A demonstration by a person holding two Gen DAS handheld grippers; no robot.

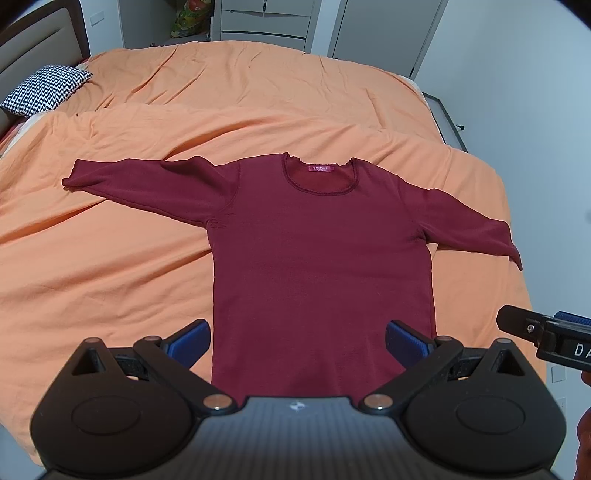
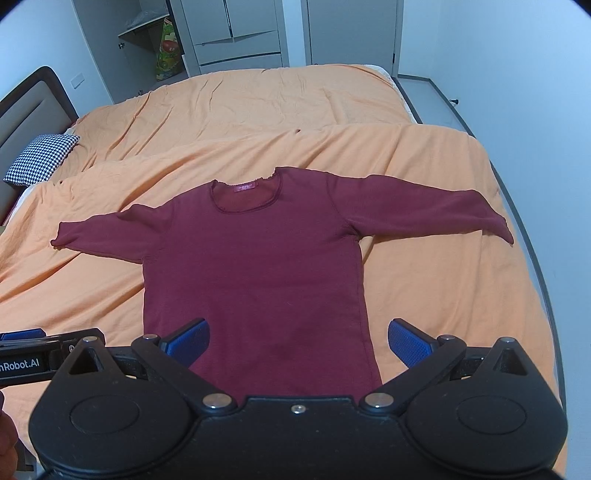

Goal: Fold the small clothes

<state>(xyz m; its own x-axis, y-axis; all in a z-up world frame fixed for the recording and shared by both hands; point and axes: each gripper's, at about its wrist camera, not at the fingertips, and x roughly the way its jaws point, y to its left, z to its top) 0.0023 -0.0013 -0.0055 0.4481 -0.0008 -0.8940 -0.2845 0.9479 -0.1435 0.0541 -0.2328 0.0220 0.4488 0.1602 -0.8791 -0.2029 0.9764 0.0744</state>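
Note:
A dark red long-sleeved shirt [image 1: 317, 251] lies flat and face up on the orange bedcover, sleeves spread to both sides, pink label at the neck. It also shows in the right wrist view [image 2: 255, 266]. My left gripper [image 1: 297, 341] is open and empty, held above the shirt's hem, blue pads wide apart. My right gripper [image 2: 298, 341] is open and empty above the hem's right part. The right gripper's side shows at the right edge of the left view [image 1: 546, 332]; the left gripper's side shows at the left edge of the right view [image 2: 40, 354].
The orange bedcover [image 1: 110, 258] is wrinkled, with a fold ridge behind the shirt. A black-and-white checked pillow [image 1: 44, 90] lies at the far left by the headboard. White wardrobes [image 2: 240, 33] and a colourful bag [image 2: 168, 51] stand beyond the bed. The bed's right edge [image 2: 532, 258] drops to the floor.

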